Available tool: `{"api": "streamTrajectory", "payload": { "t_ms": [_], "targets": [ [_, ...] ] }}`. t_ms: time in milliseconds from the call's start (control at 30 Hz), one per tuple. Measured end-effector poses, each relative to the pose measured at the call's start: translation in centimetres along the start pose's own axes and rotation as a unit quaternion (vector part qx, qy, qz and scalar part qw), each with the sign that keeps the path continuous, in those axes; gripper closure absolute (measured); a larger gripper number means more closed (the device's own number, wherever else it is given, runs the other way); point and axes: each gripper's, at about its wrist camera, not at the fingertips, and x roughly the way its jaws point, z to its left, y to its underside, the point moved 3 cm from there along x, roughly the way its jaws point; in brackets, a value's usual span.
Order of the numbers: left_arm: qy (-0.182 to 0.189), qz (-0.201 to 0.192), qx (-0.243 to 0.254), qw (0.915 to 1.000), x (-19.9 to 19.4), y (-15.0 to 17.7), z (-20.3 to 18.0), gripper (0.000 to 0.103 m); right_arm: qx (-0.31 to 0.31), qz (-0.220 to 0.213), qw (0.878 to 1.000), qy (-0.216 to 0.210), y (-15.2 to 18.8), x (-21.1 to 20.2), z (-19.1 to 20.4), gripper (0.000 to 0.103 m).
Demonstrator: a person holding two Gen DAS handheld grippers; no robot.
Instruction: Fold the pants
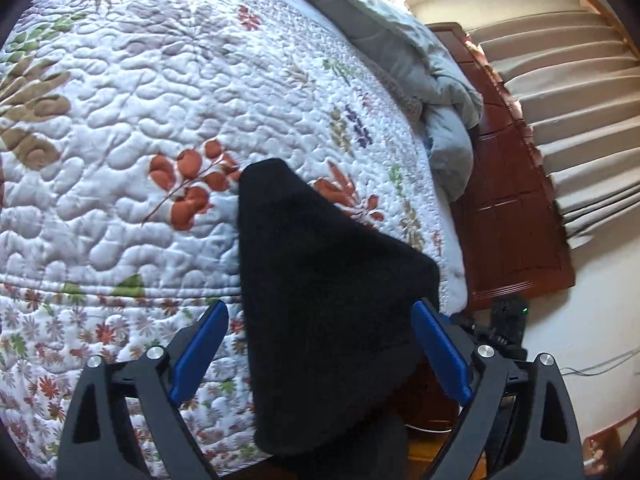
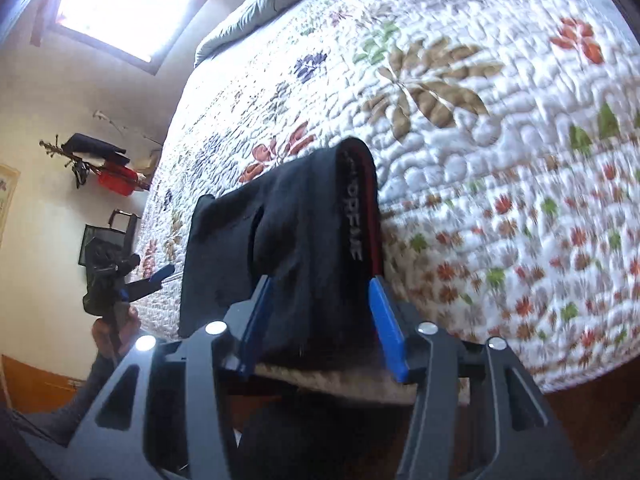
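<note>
Black pants (image 1: pixel 320 288) lie folded on the floral quilt (image 1: pixel 120 160) near the bed's edge. In the left wrist view my left gripper (image 1: pixel 320 316) is open, its blue fingers (image 1: pixel 200 352) standing wide on either side of the pants' near end. In the right wrist view the pants (image 2: pixel 296 248) show a lettered waistband with a red stripe (image 2: pixel 352 216). My right gripper (image 2: pixel 322 312) is open around the near end of the pants, its blue pads (image 2: pixel 386 328) apart from the cloth. The left gripper (image 2: pixel 154 278) shows at the left of that view.
A grey duvet (image 1: pixel 440 92) is bunched at the head of the bed. A wooden headboard (image 1: pixel 516 208) and beige curtains (image 1: pixel 568 100) stand beyond it. A bright window (image 2: pixel 120 4), wall hooks with clothes (image 2: pixel 104 164) and the bed's front edge (image 2: pixel 360 380) are also in view.
</note>
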Motion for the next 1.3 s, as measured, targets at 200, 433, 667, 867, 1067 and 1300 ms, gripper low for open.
{"api": "streamTrajectory", "payload": {
  "t_ms": [200, 433, 667, 867, 1067, 1300],
  "targets": [
    [-0.071, 0.024, 0.018, 0.997, 1.6, 0.4, 0.8, 0.01, -0.053, 0.018, 0.988, 0.147, -0.5, 4.1, -0.7, 0.04],
    [-0.033, 0.065, 0.01, 0.9973, 3.1, 0.4, 1.7, 0.01, 0.058, 0.07, 0.996, 0.015, -0.8, 4.0, -5.8, 0.031],
    [0.047, 0.108, -0.061, 0.9911, 5.1, -0.4, 4.2, 0.01, 0.066, 0.148, 0.983, -0.081, -1.1, 6.0, -6.2, 0.019],
    [0.098, 0.139, -0.058, 0.9837, 6.6, 0.4, 3.4, 0.01, 0.088, 0.144, 0.971, -0.171, -1.4, 6.2, -6.6, 0.011],
    [0.09, 0.132, -0.051, 0.9857, 7.1, 0.6, 3.2, 0.021, 0.056, 0.154, 0.972, -0.17, -1.0, 7.9, -4.6, 0.01],
    [0.029, 0.122, -0.057, 0.9905, 6.9, 1.0, 3.8, 0.062, 0.036, 0.151, 0.98, -0.123, -0.5, 7.7, -3.8, 0.064]
  ]
}}
